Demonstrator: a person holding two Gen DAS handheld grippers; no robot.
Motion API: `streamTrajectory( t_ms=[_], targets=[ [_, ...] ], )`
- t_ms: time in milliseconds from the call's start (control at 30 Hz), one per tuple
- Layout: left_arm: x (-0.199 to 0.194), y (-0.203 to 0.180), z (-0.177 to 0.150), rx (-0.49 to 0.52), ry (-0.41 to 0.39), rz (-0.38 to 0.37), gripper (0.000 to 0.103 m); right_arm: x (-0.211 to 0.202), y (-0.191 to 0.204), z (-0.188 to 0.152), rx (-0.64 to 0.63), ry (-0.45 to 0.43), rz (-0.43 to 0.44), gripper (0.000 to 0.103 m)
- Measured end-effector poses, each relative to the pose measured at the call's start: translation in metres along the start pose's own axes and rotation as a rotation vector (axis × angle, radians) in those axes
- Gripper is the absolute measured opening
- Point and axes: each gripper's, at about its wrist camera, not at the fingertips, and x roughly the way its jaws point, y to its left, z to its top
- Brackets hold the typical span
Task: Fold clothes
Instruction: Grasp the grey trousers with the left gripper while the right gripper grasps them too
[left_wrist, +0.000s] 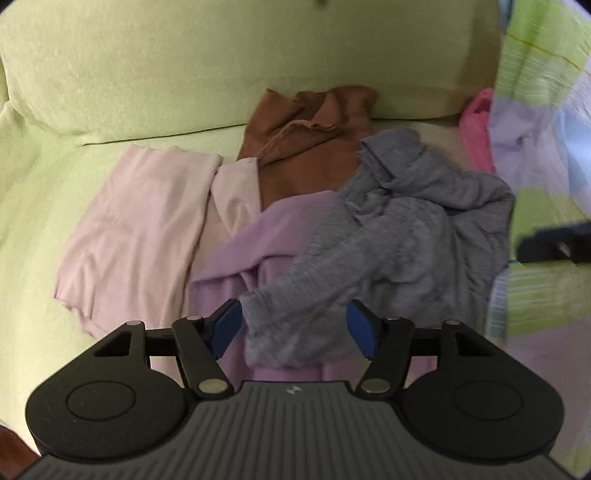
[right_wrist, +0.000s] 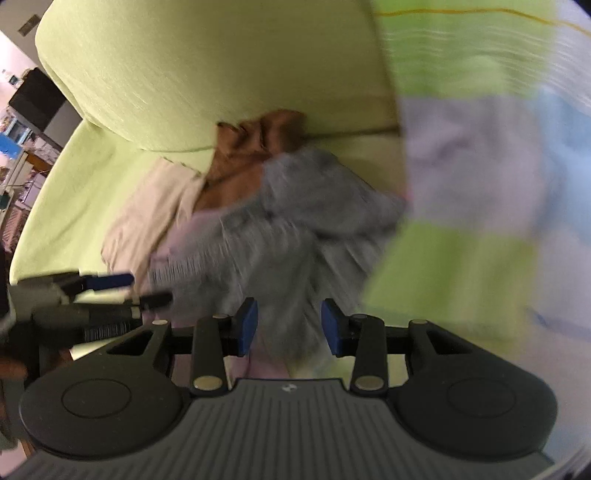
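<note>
On the pale green sofa seat (left_wrist: 44, 206), a crumpled grey knit garment (left_wrist: 406, 229) lay heaped at the centre, draped over a lilac cloth (left_wrist: 236, 258). At ten o'clock from the heap a pale pink cloth (left_wrist: 140, 221) lay flatter, with one edge turned over. At twelve o'clock a rumpled brown garment (left_wrist: 306, 147) sat against the backrest. None of them looked neatly folded, though whether the pink one was partly folded I could not tell.

The left gripper (left_wrist: 293, 328) hovered with its jaws spread wide, a trailing end of the grey garment lying between the blue pads (left_wrist: 225, 325) but not pinched. The right gripper (right_wrist: 289, 325) had its jaws parted somewhat less, with grey fabric blurred in the gap and nothing clamped as far as I could see.

The likely trouble was layering: closing on the grey end could also catch the lilac cloth underneath, dragging two pieces together. A grip on one loose end could also leave the rest bunched rather than spread.

Only the left view showed a bright pink item (left_wrist: 476, 125) at two o'clock beside the patchwork green, lilac and blue fabric (left_wrist: 535, 110), and it gave the sharper look at the clothes. Only the right view showed the left gripper from the side at nine o'clock, and the room beyond the sofa arm.
</note>
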Motion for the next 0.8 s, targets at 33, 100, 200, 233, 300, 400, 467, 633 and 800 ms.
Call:
streamTrajectory(
  t_ms=[33, 100, 200, 233, 300, 400, 467, 633, 800],
  targets=[
    [0.005, 0.006, 0.0, -0.014, 0.005, -0.024, 0.065, 0.008, 0.001, 0.006, -0.003, -0.003, 0.002, 0.04],
    [0.013, 0.015, -0.001, -0.038, 0.017, -0.067, 0.065, 0.024, 0.002, 0.018, -0.01, -0.009, 0.005, 0.042],
    [0.036, 0.027, -0.005, -0.082, 0.064, -0.142, 0.067, 0.048, 0.003, 0.035, -0.018, -0.018, 0.011, 0.05],
    [0.039, 0.029, -0.006, -0.092, 0.067, -0.153, 0.068, 0.053, 0.0, 0.036, -0.016, -0.019, 0.02, 0.05],
    [0.047, 0.037, -0.006, -0.145, 0.079, -0.207, 0.065, 0.061, -0.007, 0.04, -0.025, -0.016, 0.035, 0.05],
    [0.054, 0.047, -0.007, -0.209, 0.078, -0.277, 0.06, 0.073, -0.018, 0.045, -0.035, 0.014, 0.089, 0.05],
    [0.054, 0.047, -0.009, -0.198, 0.063, -0.295, 0.055, 0.088, -0.03, 0.05, -0.015, 0.082, 0.159, 0.05],
    [0.049, 0.039, -0.013, -0.15, 0.013, -0.283, 0.046, 0.107, -0.048, 0.049, 0.025, 0.055, 0.225, 0.048],
    [0.029, 0.021, -0.02, -0.075, -0.066, -0.2, 0.032, 0.087, -0.026, 0.037, -0.124, -0.038, 0.201, 0.004]
  ],
)
